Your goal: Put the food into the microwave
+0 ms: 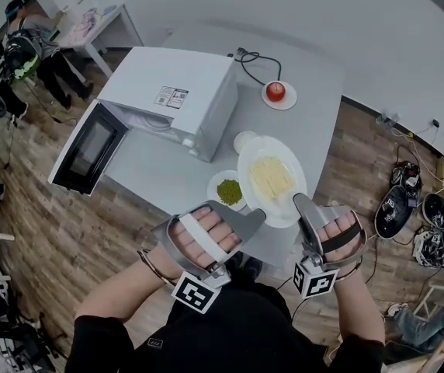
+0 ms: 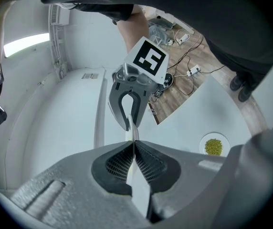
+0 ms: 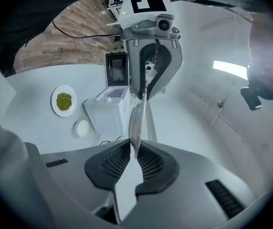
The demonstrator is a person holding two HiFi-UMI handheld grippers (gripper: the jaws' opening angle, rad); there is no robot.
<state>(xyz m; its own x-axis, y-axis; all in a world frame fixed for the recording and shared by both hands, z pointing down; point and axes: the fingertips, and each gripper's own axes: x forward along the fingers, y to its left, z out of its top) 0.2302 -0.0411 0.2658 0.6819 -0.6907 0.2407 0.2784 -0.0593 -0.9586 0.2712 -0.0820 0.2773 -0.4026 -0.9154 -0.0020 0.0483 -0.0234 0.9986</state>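
A large white oval plate of pale noodles [image 1: 272, 179] hangs above the near edge of the grey table [image 1: 160, 173], held by its two rims. My left gripper [image 1: 257, 217] is shut on its left rim and my right gripper [image 1: 300, 202] on its right rim. In the left gripper view the pads of my left gripper [image 2: 134, 149] pinch the plate [image 2: 132, 130], seen edge-on. In the right gripper view my right gripper [image 3: 136, 149] clamps the plate's thin rim [image 3: 137, 118]. The white microwave [image 1: 175, 92] stands at the table's far left with its door [image 1: 90, 148] swung wide open.
A small plate of green peas [image 1: 228, 191] lies on the table beside the held plate, and a small white bowl [image 1: 244, 140] sits near the microwave's corner. A red apple on a saucer [image 1: 275, 92] stands at the far edge. A person sits at the back left [image 1: 20, 53].
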